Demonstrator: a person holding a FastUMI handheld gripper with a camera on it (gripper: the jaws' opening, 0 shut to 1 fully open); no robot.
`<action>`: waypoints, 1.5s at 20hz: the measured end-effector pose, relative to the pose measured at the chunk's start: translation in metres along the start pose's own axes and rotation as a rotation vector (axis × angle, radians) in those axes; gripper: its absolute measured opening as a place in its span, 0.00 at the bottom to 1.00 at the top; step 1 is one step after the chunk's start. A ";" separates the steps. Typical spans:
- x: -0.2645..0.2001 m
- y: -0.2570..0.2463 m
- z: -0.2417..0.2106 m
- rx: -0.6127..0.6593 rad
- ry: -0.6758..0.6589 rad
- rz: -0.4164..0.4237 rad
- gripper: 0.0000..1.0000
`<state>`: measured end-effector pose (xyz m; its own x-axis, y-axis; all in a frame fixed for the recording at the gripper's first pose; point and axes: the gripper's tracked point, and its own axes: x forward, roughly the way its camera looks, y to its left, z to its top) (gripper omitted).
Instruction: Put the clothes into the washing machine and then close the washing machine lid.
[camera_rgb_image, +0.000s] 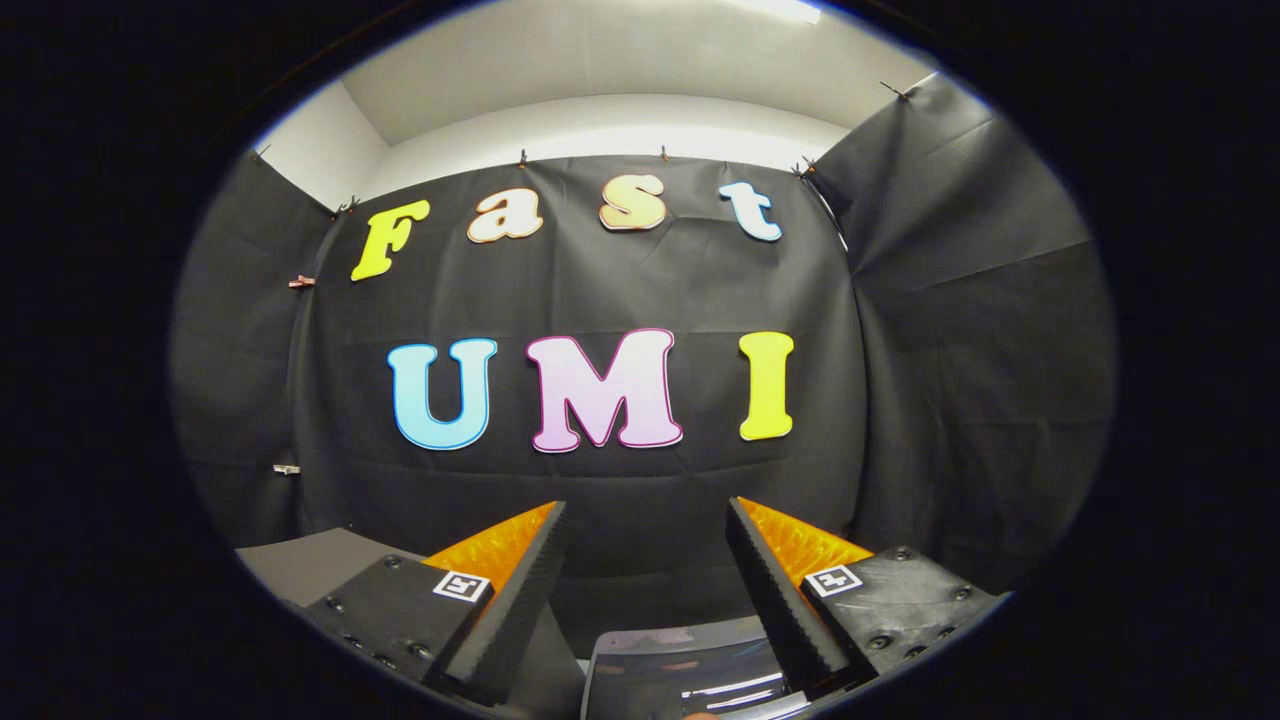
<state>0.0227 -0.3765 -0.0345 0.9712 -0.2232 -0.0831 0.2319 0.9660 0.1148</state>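
The gripper (648, 520) is wide open and holds nothing, held high above the washing machine (690, 670), ready to reach down.

Black cloth wall (620, 290), grey table (300, 565)

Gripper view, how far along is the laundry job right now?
Nothing looks done yet. The gripper is open and holds nothing, facing the booth wall. A glossy grey edge sits below the fingers; what it is, I cannot tell. Loading clothes and closing the lid remain.
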 end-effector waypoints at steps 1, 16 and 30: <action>0.002 0.001 0.000 -0.006 0.007 0.004 0.99; 0.008 0.002 -0.005 -0.008 0.041 -0.026 0.99; 0.013 -0.010 -0.020 -0.024 0.075 -0.064 0.99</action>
